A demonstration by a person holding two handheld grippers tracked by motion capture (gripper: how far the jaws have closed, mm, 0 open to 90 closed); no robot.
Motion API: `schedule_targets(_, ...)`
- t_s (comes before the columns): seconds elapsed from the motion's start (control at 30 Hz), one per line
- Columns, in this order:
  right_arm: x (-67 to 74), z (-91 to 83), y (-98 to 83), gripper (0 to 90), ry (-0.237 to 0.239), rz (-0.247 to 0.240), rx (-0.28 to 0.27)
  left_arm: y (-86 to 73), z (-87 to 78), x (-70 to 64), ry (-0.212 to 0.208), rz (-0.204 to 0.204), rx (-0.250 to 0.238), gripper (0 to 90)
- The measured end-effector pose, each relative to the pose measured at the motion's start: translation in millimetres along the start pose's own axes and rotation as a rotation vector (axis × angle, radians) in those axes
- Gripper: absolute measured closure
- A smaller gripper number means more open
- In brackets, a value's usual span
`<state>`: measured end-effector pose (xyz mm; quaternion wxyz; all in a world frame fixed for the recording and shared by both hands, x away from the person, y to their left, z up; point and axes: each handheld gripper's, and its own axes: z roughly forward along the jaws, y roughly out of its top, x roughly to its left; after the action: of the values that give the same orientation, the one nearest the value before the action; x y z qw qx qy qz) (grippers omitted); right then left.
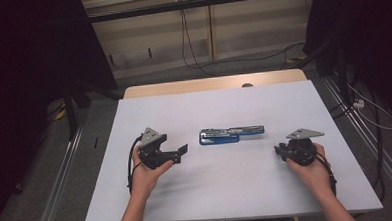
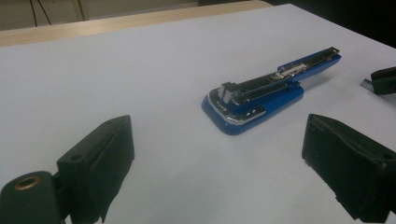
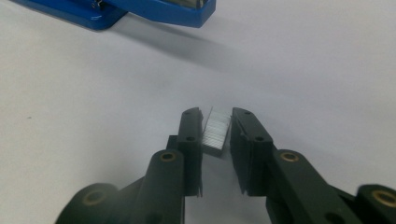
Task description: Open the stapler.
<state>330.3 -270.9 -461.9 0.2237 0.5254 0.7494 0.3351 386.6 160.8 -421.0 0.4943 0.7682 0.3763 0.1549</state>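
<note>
A blue stapler (image 1: 230, 134) lies swung open and flat at the middle of the white table (image 1: 184, 106); its metal staple channel faces up (image 2: 261, 100). My left gripper (image 1: 178, 154) rests to the left of the stapler, pointing at it. Its jaws stand wide open with nothing between them (image 2: 217, 140). My right gripper (image 1: 281, 151) sits low to the right of the stapler. In the right gripper view a short silver strip of staples (image 3: 216, 133) stands between the two pads, which press on both of its sides (image 3: 216, 116). The stapler's blue tip (image 3: 154, 11) lies just beyond.
A wooden strip (image 1: 213, 83) runs along the table's far edge. Black cables (image 1: 191, 55) hang and trail on the floor behind. Metal rails (image 1: 61, 171) flank the table on both sides. Bare white surface surrounds the stapler.
</note>
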Motion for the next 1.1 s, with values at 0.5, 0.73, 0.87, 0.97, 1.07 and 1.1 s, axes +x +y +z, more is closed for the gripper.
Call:
schedule_targets(0.5,-1.3,2.1,2.4,76.2,0.009,-0.005,0.012,0.0,-0.3,-0.9,-0.001,0.005,0.002,9.6)
schedule_targets(0.73,-4.5,1.9,2.5,78.8,0.025,-0.008,0.014,-0.4,-1.3,-1.4,-0.003,0.003,0.007,9.7)
schedule_targets(0.87,-6.0,1.8,3.1,78.9,0.036,-0.012,0.016,-0.8,-2.4,-1.5,-0.001,0.001,0.008,9.7)
schedule_targets(0.97,-7.3,1.5,3.5,78.9,0.048,-0.011,0.018,-1.9,-3.1,-0.9,-0.001,0.002,0.009,9.6)
schedule_targets(1.07,-8.5,0.4,4.6,78.9,0.058,-0.017,0.011,-3.1,-4.2,-0.2,0.000,-0.003,0.011,9.6)
schedule_targets(1.1,-8.4,-0.2,5.6,78.9,0.067,-0.024,0.008,-3.2,-4.5,0.2,-0.001,-0.005,0.011,9.5)
